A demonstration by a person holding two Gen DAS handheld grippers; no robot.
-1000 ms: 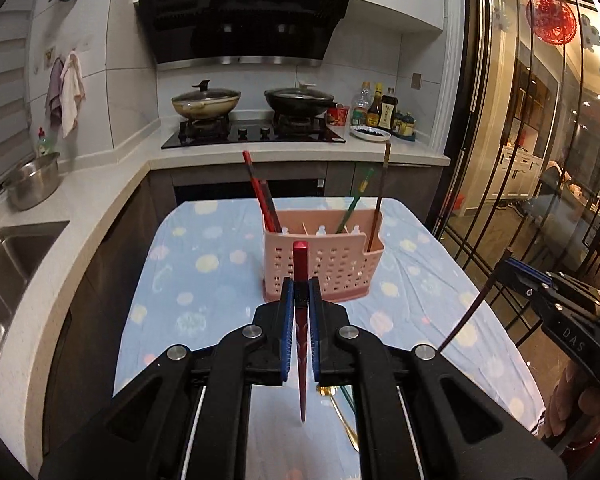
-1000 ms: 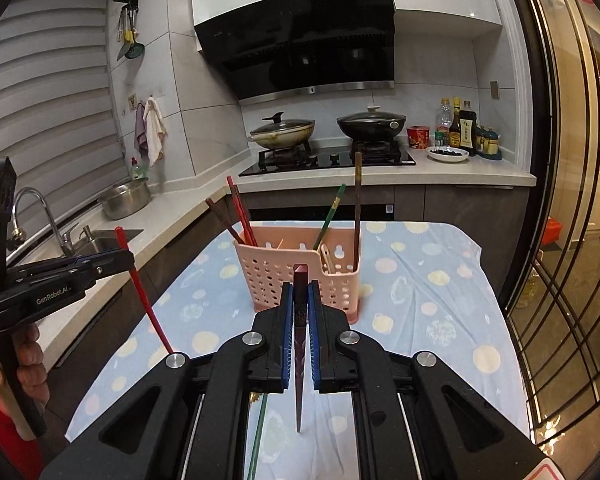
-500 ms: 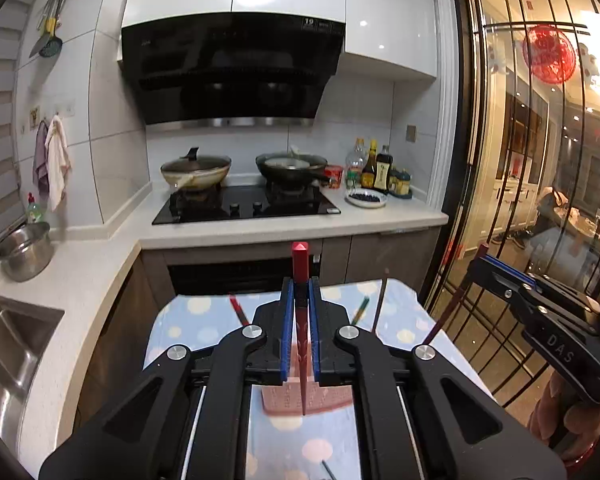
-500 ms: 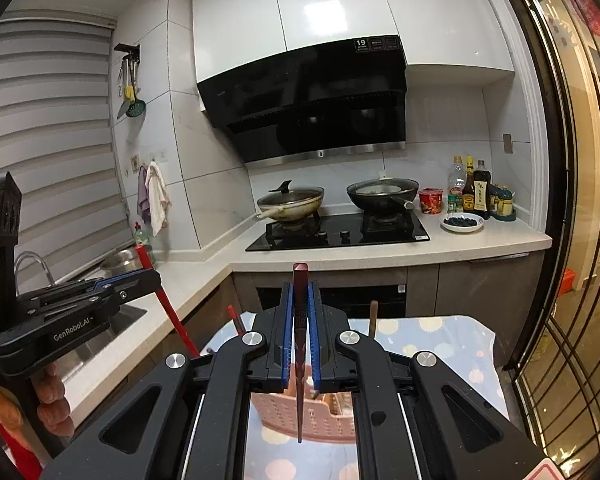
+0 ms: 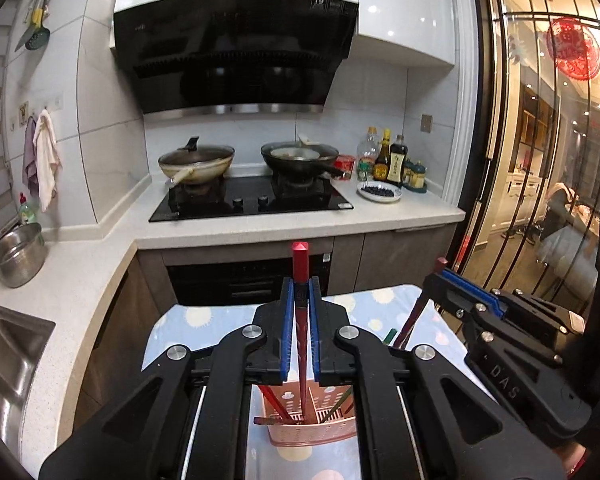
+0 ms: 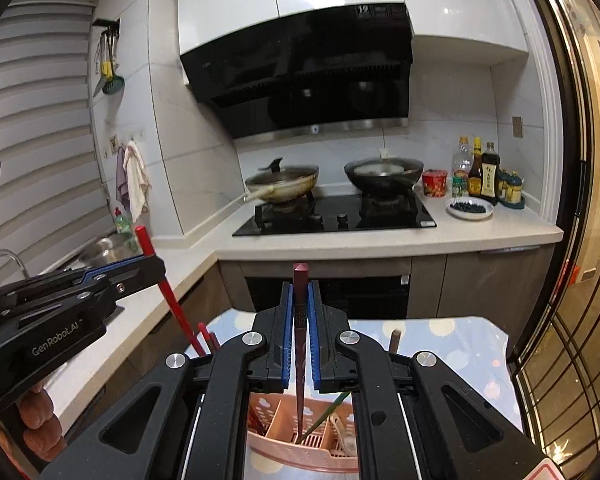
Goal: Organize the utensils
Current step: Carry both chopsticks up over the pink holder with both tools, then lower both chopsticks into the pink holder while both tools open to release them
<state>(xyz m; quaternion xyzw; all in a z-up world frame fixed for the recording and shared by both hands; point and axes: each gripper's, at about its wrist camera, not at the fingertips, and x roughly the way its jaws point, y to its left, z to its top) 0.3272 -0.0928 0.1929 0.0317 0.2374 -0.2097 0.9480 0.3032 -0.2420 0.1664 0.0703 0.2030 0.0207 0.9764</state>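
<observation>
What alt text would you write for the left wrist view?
The left hand-held gripper is shut on a bright red chopstick, tip hanging over a pink perforated plastic utensil basket on a dotted blue tablecloth. At right, the other hand-held gripper grips a dark red chopstick.

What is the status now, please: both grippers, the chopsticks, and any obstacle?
Left gripper shut on red chopstick; right gripper shut on brown chopstick. Both above pink basket. Nothing in the way.

Both grippers are black plastic with silver screws and blue fingers (image 5: 286,332); one side reads "GenRobot.AI", the other "DAS".
</observation>
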